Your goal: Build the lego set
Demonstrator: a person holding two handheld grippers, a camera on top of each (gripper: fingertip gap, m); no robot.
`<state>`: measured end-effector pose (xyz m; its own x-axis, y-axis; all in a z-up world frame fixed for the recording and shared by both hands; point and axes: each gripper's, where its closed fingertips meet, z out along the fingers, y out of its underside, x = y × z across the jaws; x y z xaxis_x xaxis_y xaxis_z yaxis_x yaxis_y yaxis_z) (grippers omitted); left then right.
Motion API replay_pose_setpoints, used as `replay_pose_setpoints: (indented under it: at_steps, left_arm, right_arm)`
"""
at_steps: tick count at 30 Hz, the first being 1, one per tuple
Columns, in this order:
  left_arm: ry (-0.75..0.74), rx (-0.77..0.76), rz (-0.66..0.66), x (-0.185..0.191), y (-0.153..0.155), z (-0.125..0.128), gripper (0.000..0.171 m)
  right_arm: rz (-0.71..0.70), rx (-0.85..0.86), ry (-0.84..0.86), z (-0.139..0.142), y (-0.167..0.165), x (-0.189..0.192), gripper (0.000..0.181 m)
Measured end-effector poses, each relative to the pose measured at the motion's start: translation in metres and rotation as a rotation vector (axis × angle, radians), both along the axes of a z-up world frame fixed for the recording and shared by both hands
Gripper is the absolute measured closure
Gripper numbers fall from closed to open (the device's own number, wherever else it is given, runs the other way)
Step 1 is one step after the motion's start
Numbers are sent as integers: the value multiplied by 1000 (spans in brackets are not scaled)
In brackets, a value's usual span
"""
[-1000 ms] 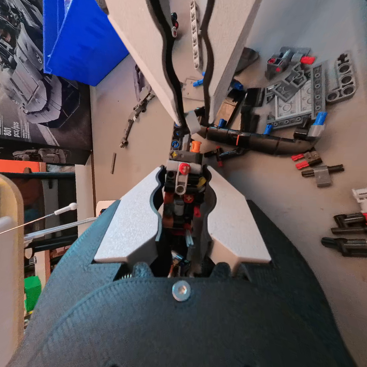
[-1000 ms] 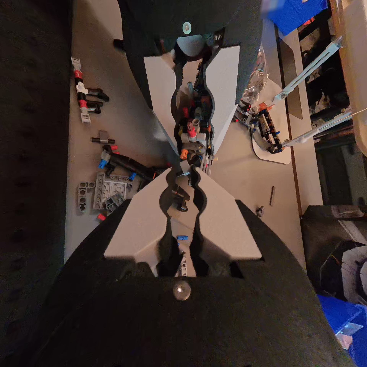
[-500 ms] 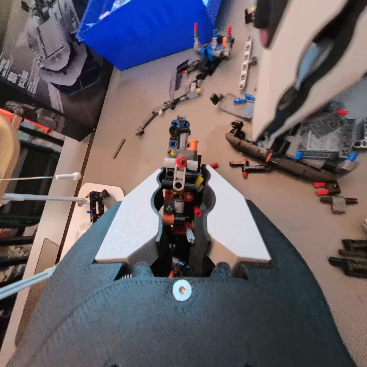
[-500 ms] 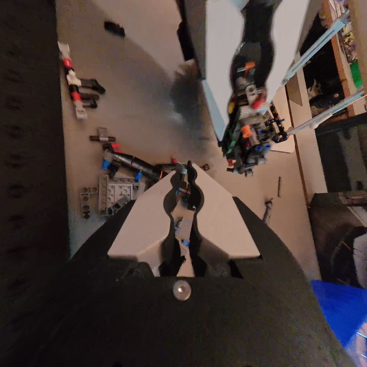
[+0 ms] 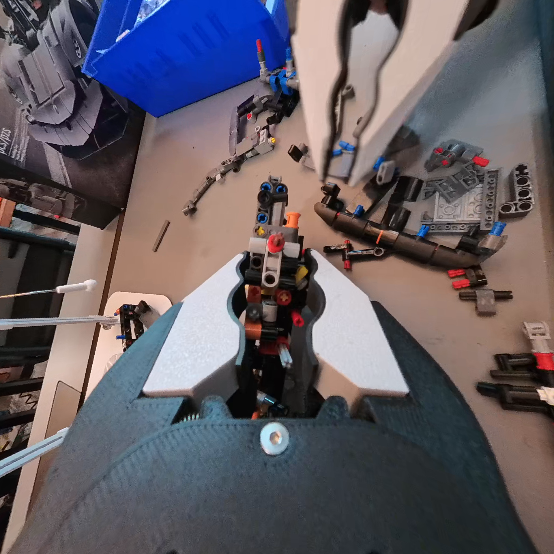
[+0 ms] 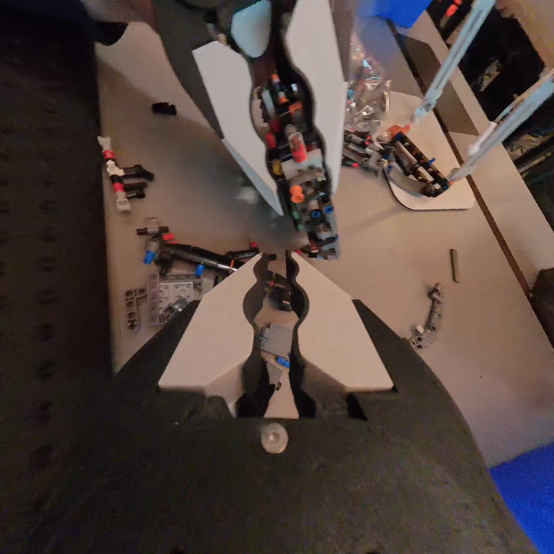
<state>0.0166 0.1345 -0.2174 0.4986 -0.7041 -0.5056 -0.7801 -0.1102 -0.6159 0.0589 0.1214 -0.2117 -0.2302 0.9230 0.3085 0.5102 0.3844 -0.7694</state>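
Grey panel piece point(image 6: 277, 335) clamped in right gripper point(image 6: 274, 257); multicoloured assembly point(image 5: 274, 269) pinched in left gripper point(image 5: 275, 254); blue bin point(image 5: 186, 57) fully visible only from left wrist.

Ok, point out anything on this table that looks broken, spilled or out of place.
Nothing looks damaged. Loose bricks lie scattered across the beige tabletop, as expected mid-build. The left gripper is shut on the multicoloured lego assembly, and the right gripper is shut on a small grey piece with blue pins. Neither sits visibly askew.
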Motion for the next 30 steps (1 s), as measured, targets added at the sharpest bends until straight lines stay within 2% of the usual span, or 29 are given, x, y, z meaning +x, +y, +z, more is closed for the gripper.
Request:
replay_pose_setpoints:
  at_steps: [2, 3, 6, 10, 13, 18, 26, 30]
  left_arm:
    - [-45, -3, -6, 1, -1, 6, 138]
    - [-78, -3, -8, 2, -1, 11, 137]
    - [-219, -10, -36, 5, -5, 30, 137]
    - [-338, -22, -86, 8, -12, 46, 138]
    - [-368, -32, -102, 9, -16, 49, 137]
    - [-398, -32, -94, 10, -14, 52, 137]
    - [-450, -38, -80, 9, -15, 58, 139]
    - [-510, -66, -121, 10, -21, 66, 139]
  right_arm:
    - [-62, -44, 56, 11, 13, -3, 153]
    - [-75, -72, 80, 17, 15, -4, 151]
    - [-104, -112, 85, 17, 21, -9, 151]
    - [-63, -150, 106, 21, 15, -16, 152]
    - [-62, -174, 109, 22, 15, -16, 167]
    - [-90, -202, 132, 25, 18, -18, 163]
    - [-72, -121, 116, 27, 11, -15, 167]
    - [-1, -291, 158, 37, 4, -9, 168]
